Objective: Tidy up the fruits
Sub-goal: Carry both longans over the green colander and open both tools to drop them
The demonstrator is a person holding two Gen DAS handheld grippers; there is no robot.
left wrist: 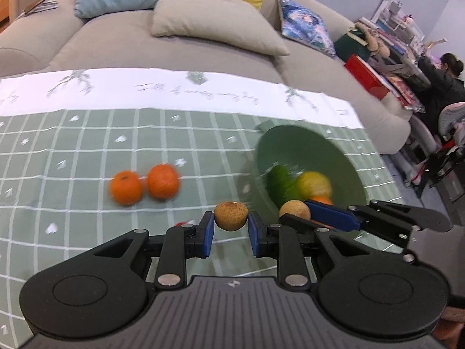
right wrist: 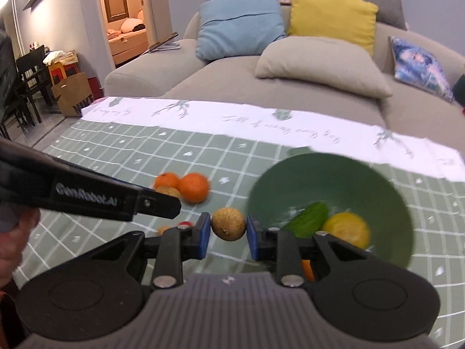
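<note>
Oranges (left wrist: 144, 183) beside green bowl (left wrist: 345, 157); red bit (left wrist: 182, 223), perhaps fruit, half hidden.

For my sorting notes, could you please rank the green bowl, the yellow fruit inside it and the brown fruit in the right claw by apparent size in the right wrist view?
1. Round green bowl
2. Yellow fruit and small brown round fruit: unsure, since the brown one is nearer the camera.

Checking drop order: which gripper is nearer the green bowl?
Right. The right gripper, holding a brown fruit, sits at the green bowl rim; the left gripper is further left, nearer the oranges.
</note>
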